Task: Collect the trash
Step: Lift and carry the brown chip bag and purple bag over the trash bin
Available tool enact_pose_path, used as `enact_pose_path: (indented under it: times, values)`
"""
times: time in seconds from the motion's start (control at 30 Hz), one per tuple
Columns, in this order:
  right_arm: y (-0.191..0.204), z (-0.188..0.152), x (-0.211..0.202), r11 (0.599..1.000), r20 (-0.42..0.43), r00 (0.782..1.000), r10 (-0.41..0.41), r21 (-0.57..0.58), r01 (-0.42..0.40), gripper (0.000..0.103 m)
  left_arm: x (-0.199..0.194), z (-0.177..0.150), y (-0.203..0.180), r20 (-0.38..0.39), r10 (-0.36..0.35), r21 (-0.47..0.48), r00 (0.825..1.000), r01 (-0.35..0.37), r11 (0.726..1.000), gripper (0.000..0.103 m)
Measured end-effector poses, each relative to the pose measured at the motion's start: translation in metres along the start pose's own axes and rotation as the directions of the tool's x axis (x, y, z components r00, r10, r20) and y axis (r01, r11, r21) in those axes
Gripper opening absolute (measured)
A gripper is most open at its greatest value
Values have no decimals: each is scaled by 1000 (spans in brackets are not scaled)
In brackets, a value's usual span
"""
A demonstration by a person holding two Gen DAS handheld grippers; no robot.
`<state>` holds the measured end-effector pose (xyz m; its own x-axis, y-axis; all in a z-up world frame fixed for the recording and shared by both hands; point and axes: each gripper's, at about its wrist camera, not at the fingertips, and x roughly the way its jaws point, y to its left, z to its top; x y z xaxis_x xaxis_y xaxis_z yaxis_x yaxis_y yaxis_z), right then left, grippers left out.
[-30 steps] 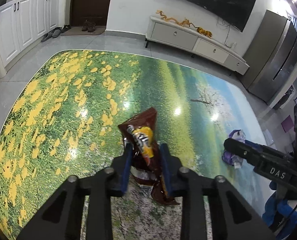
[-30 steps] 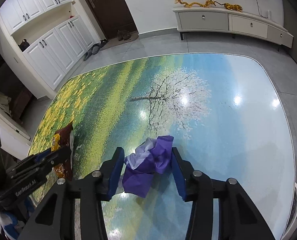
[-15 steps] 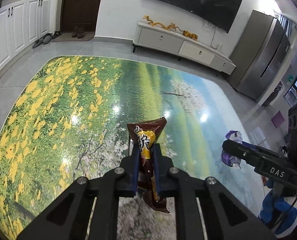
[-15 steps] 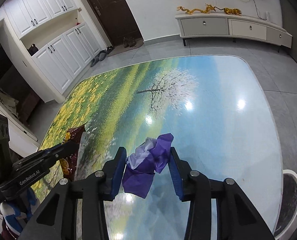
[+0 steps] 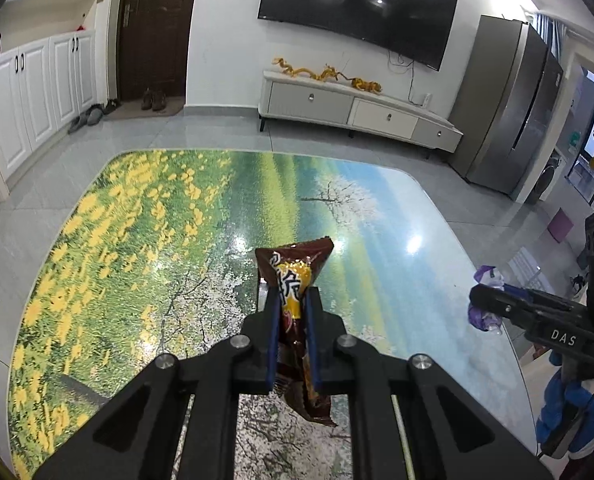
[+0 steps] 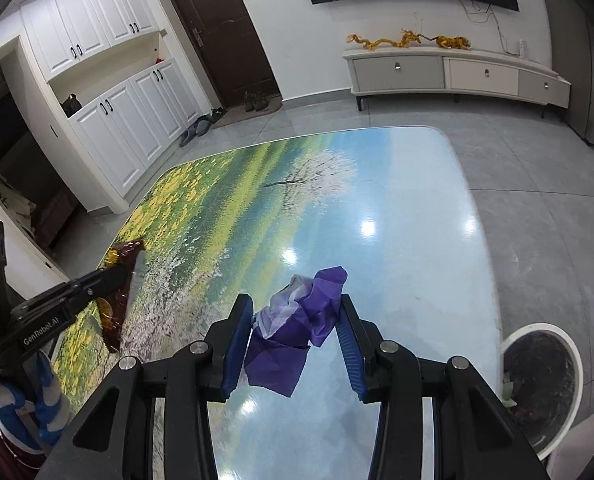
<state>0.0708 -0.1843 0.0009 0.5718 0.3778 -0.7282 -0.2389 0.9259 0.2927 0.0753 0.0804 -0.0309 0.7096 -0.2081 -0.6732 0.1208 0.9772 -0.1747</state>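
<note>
My left gripper (image 5: 292, 300) is shut on a brown and yellow snack wrapper (image 5: 293, 276) and holds it above the landscape-printed table (image 5: 157, 240). The wrapper also shows in the right wrist view (image 6: 117, 296), pinched by the left gripper (image 6: 127, 270). My right gripper (image 6: 295, 308) is shut on a crumpled purple and white wrapper (image 6: 297, 328), lifted over the table's blue part (image 6: 397, 220). In the left wrist view the right gripper (image 5: 481, 304) holds that purple wrapper (image 5: 487, 276) at the table's right edge.
A white round trash bin (image 6: 541, 384) with a dark liner stands on the floor just off the table's right edge. A TV cabinet (image 5: 357, 108), a fridge (image 5: 509, 108) and white cupboards (image 6: 129, 112) line the walls. Grey tiled floor surrounds the table.
Both grippers have risen and tilted up with their wrappers held; the table looks farther below. The left jaws have closed tighter on the snack wrapper. The trash bin has come into the right wrist view.
</note>
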Motion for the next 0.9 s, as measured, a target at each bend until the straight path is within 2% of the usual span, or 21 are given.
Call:
enact_pose_path:
  times: [0.53,0.9]
  values:
    - [-46,-21,-59,993,94,989,-112,47,108,40,-34,2,-40,76,62,81,995,-68,994,11]
    - [-110,-42,-87,970,127,972,-198,170,176,40,-24,9,-88,63,39,176,997,-49,983,11]
